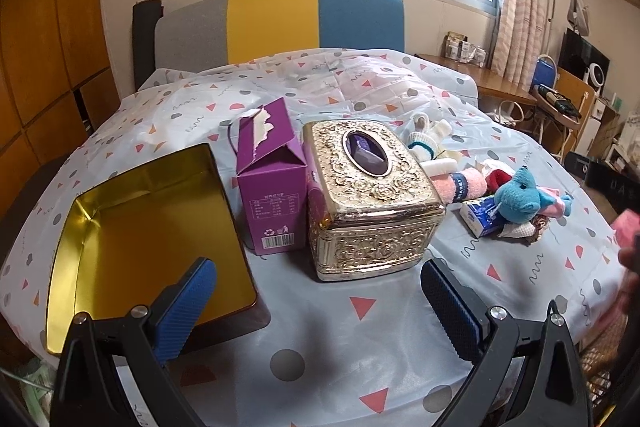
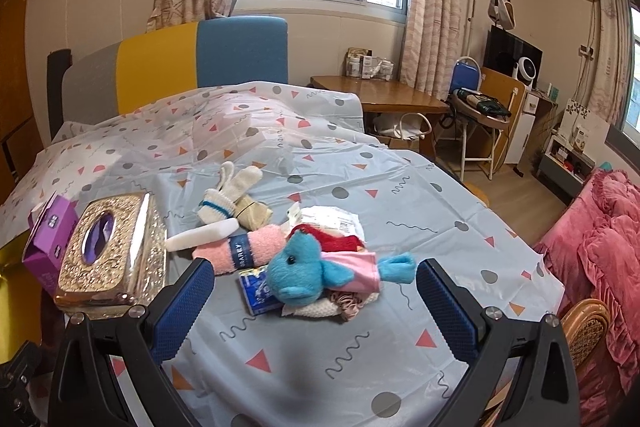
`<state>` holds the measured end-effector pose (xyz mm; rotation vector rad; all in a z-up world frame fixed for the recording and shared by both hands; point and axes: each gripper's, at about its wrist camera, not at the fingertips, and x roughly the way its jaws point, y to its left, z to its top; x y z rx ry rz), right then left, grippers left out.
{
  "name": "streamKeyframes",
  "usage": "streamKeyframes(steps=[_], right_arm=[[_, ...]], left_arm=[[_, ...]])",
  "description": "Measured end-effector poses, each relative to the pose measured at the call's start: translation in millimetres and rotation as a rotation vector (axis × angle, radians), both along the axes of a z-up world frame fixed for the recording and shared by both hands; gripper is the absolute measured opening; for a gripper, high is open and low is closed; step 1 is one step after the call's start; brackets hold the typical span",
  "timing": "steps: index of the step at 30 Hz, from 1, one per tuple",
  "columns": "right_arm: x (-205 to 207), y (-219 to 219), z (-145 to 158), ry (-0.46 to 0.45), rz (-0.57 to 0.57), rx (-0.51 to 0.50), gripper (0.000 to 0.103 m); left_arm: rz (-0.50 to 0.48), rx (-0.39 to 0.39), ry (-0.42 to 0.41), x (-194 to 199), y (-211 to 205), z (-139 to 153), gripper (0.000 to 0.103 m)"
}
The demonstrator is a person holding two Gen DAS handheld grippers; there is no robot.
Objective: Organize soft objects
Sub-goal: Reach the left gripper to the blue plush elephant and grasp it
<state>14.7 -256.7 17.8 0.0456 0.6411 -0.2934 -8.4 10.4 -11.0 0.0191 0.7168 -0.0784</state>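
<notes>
Both jaws spread wide and empty, fluffy blue plush elephant [image 2: 304, 273] atop heaped soft things, rolled pink towel [image 2: 244, 251] beside.

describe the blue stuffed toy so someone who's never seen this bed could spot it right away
On the bed's patterned sheet, look right of the ornate gold tissue box to the heap of soft things. The blue plush toy lies on top at the near edge, over a blue tissue pack. It is the only bright blue furry thing there, wearing a pink garment, unlike the pink rolled towel behind it.
</notes>
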Motion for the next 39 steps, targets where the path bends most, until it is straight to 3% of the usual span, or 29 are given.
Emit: streamKeyframes(steps=[4, 9, 14, 16, 19, 25, 33, 37, 38, 39], right_arm=[[6, -44, 0, -0.03, -0.051, 0.158, 0.103], [22, -113, -16, -0.034, -0.201, 0.303, 0.103], [20, -150, -44, -0.054, -0.304, 0.375, 0.103], [17, -162, -52, -0.049, -0.332, 0.465, 0.103], [11, -166, -53, -0.067, -0.357, 0.481, 0.103], [15, -167, -55, -0.062, -0.326, 0.512, 0.103], [13, -174, -58, -0.082, -0.337, 0.569, 0.103], [12, -175, -60, -0.085, -0.333, 0.595, 0.103], [12, -176, -60, -0.085, -0.332, 0.601, 0.103], [12, -176, -60, -0.087, -0.331, 0.605, 0.103]], left_arm=[[-0.069, -0.092, -0.005, 4, 0, 9, 0.103], [-0.176, -0.127, -0.013, 14, -21, 18, 0.103], [-0.375, -0.072, 0.051, 33, -74, 20, 0.103], [-0.416, 0.012, 0.047, 39, -101, 20, 0.103], [-0.459, 0.125, 0.03, 51, -138, 12, 0.103], [-0.584, 0.169, 0.096, 86, -191, -8, 0.099], [-0.727, 0.114, 0.181, 127, -252, -28, 0.098], [-0.748, 0.143, 0.224, 141, -275, -48, 0.101], [-0.744, 0.139, 0.241, 144, -278, -53, 0.099], [-0.75, 0.12, 0.266, 148, -280, -57, 0.087]])
